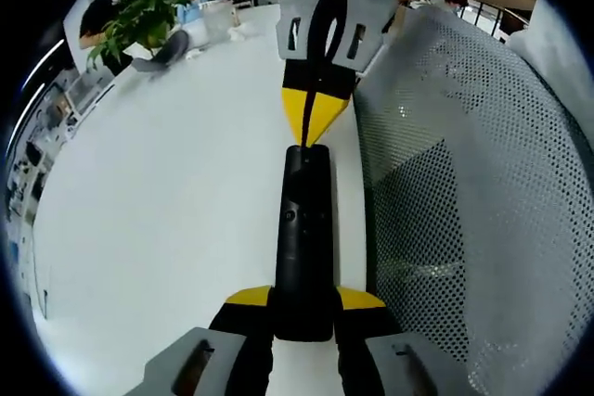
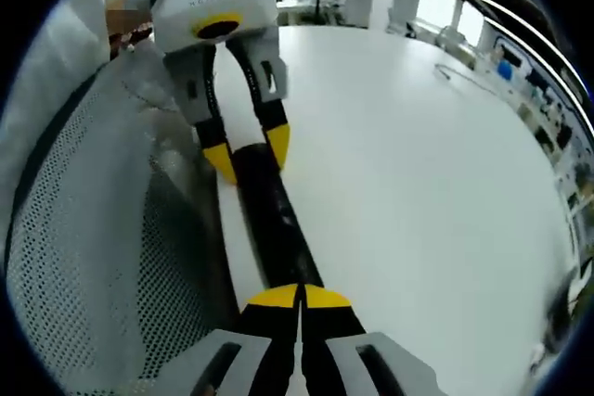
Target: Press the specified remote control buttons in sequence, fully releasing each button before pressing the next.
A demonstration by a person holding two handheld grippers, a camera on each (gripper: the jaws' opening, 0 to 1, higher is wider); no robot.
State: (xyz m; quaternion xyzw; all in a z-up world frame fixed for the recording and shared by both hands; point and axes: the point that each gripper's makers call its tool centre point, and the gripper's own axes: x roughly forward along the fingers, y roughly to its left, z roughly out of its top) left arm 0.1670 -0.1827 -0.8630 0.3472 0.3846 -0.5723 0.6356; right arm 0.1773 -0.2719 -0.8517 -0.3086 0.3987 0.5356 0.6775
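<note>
A long black remote (image 1: 304,229) is held over the edge of the white table (image 1: 167,210), and my left gripper (image 1: 304,300) is shut on its near end, one yellow tip on each side. My right gripper (image 1: 314,129) comes in from the top of the left gripper view, jaws shut together, its yellow tips touching the remote's far end. In the right gripper view my right gripper (image 2: 299,296) rests shut on the remote (image 2: 274,220), and the left gripper (image 2: 249,150) clamps the other end.
A grey mesh chair back (image 1: 464,183) stands close beside the remote, also seen as the chair back (image 2: 83,229). A potted plant (image 1: 139,16) and small items stand at the table's far side. A thin cable (image 2: 464,76) lies on the table (image 2: 418,164). A person's sleeve (image 1: 557,53) hangs over the chair.
</note>
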